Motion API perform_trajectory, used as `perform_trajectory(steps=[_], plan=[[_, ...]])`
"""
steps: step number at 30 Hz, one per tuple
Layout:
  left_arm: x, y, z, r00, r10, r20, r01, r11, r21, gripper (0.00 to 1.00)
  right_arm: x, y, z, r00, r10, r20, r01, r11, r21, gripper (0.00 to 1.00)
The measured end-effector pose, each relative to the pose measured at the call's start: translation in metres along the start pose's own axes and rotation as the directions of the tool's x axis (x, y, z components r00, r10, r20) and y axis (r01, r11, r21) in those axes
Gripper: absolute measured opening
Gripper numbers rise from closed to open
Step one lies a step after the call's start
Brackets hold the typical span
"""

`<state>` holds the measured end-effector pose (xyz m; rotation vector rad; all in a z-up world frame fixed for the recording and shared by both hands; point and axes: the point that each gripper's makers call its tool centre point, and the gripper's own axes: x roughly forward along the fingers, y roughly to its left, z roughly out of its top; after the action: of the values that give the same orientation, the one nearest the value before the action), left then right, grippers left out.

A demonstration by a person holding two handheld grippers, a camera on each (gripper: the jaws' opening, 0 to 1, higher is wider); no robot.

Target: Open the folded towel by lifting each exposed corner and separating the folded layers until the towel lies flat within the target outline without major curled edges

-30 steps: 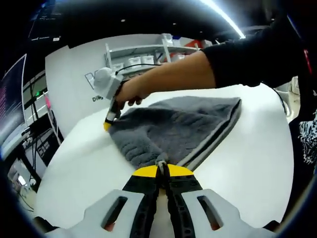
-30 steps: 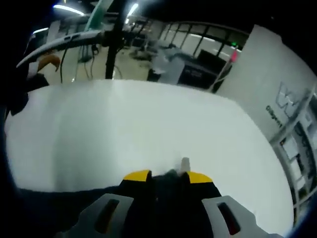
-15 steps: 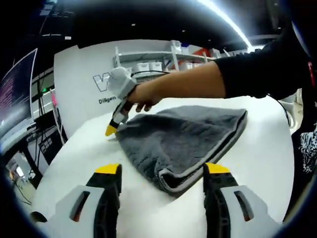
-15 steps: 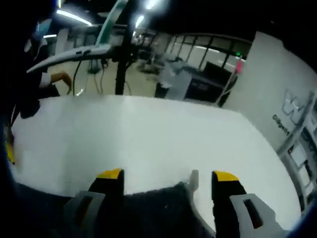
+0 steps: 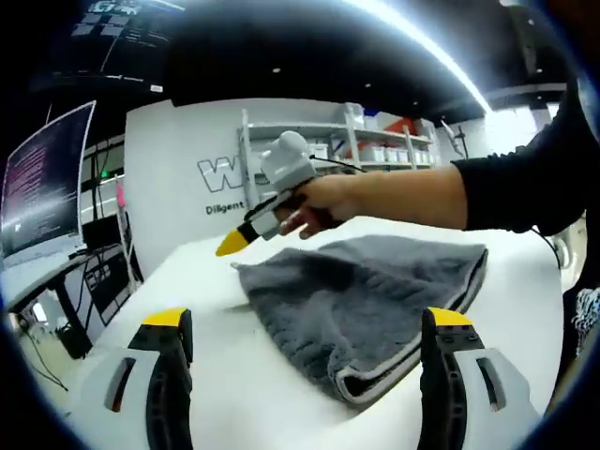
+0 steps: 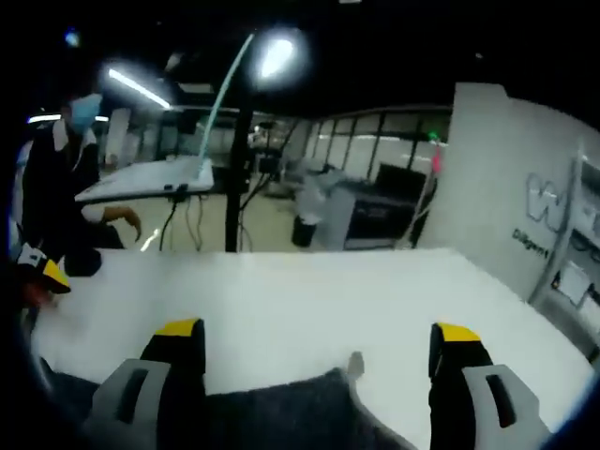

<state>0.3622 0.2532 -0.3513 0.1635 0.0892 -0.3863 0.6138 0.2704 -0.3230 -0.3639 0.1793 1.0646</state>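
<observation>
Towel (image 5: 375, 305), grey and still folded, lies on the white tabletop (image 5: 234, 394) at centre right of the left gripper view. Left claw (image 5: 305, 323) gapes wide and empty at the bottom. Right claw (image 6: 319, 337) is likewise wide open, holding nothing, its tips above the towel's near edge.

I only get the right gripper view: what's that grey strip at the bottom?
Observer: A grey towel, folded double on the white table; its layered hem shows at the near corner.
Visitor: Is my claw on it?
Observer: No, the right claw, in a hand, hangs above the far corner.
Visitor: And the other claw?
Observer: The left claw is open, straddling the near corner.
</observation>
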Motion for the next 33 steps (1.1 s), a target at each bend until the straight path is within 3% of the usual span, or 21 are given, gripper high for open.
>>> perform_trajectory(steps=[4, 7, 11, 17, 25, 33], plan=[[0.003, 0.004, 0.005, 1.0, 0.002, -0.002, -0.002, 1.0, 0.014, 1.0, -0.026, -0.018, 0.006, 0.998, -0.06, 0.03, 0.061, 0.998, -0.018, 1.0], [0.004, 0.009, 0.012, 1.0, 0.008, 0.02, -0.009, 1.0, 0.006, 1.0, -0.044, -0.029, 0.012, 0.995, -0.082, 0.064, 0.08, 0.996, 0.025, 1.0], [0.007, 0.015, 0.016, 1.0, 0.015, 0.014, -0.016, 1.0, 0.009, 1.0, -0.062, -0.038, 0.005, 0.993, -0.107, 0.051, 0.104, 0.993, 0.056, 1.0], [0.015, 0.025, 0.018, 1.0, 0.014, -0.002, -0.014, 0.998, -0.067, 1.0, -0.095, -0.06, -0.001, 0.98, -0.188, 0.057, 0.184, 0.98, 0.076, 1.0], [0.024, 0.036, 0.024, 1.0, 0.013, -0.004, -0.013, 0.998, -0.059, 1.0, -0.164, -0.081, -0.001, 0.955, -0.278, 0.103, 0.267, 0.958, 0.103, 1.0], [0.028, 0.036, 0.03, 1.0, -0.001, -0.006, 0.001, 0.998, -0.057, 1.0, -0.219, -0.11, -0.01, 0.923, -0.371, 0.103, 0.359, 0.926, 0.118, 1.0]])
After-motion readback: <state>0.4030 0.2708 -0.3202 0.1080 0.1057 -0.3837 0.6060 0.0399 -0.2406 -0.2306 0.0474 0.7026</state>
